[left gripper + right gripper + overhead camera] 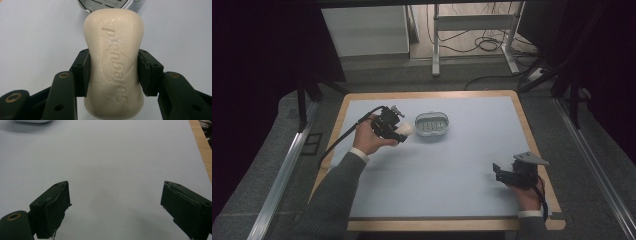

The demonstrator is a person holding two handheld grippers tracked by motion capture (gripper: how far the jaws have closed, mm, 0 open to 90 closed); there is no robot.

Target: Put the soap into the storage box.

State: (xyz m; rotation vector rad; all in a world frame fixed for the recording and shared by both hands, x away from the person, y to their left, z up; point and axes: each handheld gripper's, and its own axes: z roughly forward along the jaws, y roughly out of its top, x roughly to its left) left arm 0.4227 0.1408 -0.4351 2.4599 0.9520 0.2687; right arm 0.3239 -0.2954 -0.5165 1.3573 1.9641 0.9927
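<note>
1. Where the left gripper [113, 75] looks along its own jaws, a cream bar of soap [114, 62] sits clamped between the two black pads, which press on its narrow waist from either side.
2. The soap stands lengthwise away from the camera, with raised lettering on its upper face and both rounded ends clear of the pads.
3. Seen from the high view, the left gripper [398, 131] is held in the person's left hand [368, 137] over the left rear part of the blue mat [452, 165], and the soap [405, 129] shows as a pale lump at its tip.
4. Just beside the soap, on its right in that view, lies a clear oval soap dish [432, 124] with a slotted floor; soap and dish are near each other, and whether they touch I cannot tell.
5. In the left gripper view, the edge of the dish [107, 4] peeks out just beyond the far end of the soap.
6. The right gripper [498, 171] rests near the front right corner of the mat, well apart from the soap, held in the right hand [528, 192].
7. In its own view, the right gripper [115, 195] has its jaws spread wide with bare mat between them and nothing in its hold.
8. The mat lies on a wooden table [532, 135].
</note>
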